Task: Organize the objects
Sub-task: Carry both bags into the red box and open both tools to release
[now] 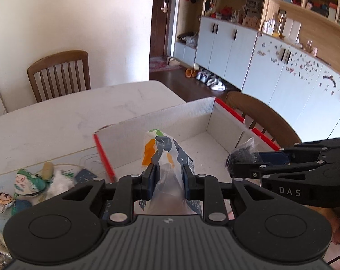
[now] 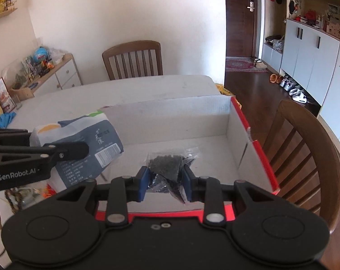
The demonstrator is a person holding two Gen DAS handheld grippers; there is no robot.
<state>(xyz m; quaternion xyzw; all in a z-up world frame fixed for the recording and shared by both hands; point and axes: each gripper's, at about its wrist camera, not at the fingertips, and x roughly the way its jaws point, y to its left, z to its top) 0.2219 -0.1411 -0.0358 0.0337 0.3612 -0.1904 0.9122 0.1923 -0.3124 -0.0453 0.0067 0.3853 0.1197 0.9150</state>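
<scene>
Over table point(image 2: 124, 90) and box point(image 2: 242, 121), "GenRobot.AI" left gripper point(image 1: 168, 180) clamps barcoded pouch point(image 2: 86, 148); "DAS" right gripper point(image 2: 165, 181) clamps black-granule bag point(image 2: 167, 164).

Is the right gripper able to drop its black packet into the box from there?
Probably yes. The right gripper holds the black packet over the box, whose top is open and whose floor below looks bare. The left gripper with its bag sits off to the side.
</scene>
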